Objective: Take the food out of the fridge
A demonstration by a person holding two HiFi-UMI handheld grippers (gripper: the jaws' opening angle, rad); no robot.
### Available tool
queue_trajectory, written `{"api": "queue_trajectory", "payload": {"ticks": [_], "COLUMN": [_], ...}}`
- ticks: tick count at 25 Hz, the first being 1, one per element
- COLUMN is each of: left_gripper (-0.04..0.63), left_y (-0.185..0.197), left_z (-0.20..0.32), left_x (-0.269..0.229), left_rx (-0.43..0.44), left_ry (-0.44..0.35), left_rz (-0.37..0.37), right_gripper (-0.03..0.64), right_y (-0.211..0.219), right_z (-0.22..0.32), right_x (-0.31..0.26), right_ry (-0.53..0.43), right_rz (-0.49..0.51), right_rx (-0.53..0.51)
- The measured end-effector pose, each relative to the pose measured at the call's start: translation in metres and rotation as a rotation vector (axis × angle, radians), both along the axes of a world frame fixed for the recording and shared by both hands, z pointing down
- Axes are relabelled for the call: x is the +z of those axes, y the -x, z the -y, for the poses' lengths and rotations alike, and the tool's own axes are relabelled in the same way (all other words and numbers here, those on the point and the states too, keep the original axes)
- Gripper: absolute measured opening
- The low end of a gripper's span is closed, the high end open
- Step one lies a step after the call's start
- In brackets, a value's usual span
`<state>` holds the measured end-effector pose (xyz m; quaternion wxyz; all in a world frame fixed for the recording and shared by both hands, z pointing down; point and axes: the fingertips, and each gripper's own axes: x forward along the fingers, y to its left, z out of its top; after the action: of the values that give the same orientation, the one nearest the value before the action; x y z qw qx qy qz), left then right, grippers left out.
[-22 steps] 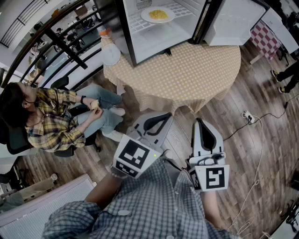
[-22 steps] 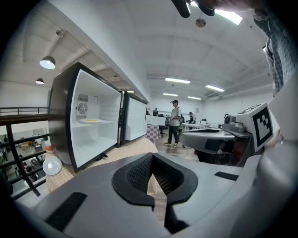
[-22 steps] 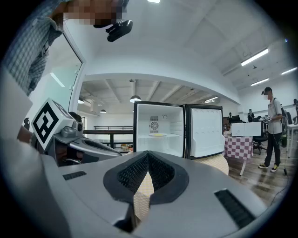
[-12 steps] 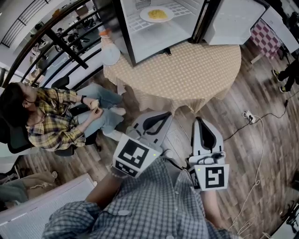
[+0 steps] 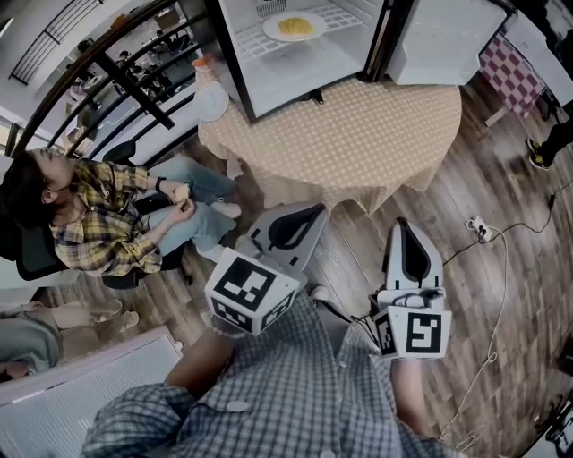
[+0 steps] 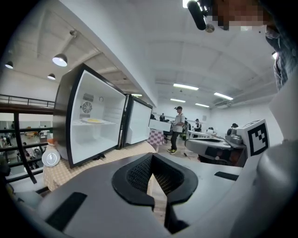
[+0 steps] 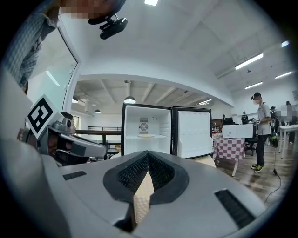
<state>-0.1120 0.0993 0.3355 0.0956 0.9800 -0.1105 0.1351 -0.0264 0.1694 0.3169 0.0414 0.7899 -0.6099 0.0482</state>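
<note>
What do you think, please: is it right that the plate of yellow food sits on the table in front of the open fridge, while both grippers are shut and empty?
Not quite: the plate of yellow food sits on a shelf inside the open fridge, not on the table, as the head view shows. The left gripper and right gripper are indeed shut and empty.

Three views toward one fridge (image 5: 304, 67)
</note>
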Motion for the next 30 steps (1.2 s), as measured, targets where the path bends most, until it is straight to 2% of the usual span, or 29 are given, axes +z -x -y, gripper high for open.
{"api": "queue_trajectory", "payload": {"ticks": [6,13,20,30], "left_gripper": [0.006,0.006,0.006,0.006], "left_y": [-0.012,-0.028,-0.038,-0.061], "left_z": [-0.024,-0.051,-0.047,-0.012], "left_x": [0.005,0.003,0.003,0.018], "left_rx": [-0.044,-0.014,0.007,-0.022], "left_ry": [0.013,0.005,0.011,0.016], "left_rz": [-0.01,-0.013,-0.021,-0.024], "right_gripper": [0.009,0.009,0.009,0.009], "right_y": [-0.018,-0.033,-0.041,-0.068], "right_z": [-0.033,-0.058,-0.057,-0.031], "right_x": [0.006,0.013,0.016,0.029], "right_ry": [0.001,-0.01,-0.01,0.015], "right_rz": [0.012,0.038,0.04,0.012], "right_rx": [0.005,0.027,0.044,0.04]}}
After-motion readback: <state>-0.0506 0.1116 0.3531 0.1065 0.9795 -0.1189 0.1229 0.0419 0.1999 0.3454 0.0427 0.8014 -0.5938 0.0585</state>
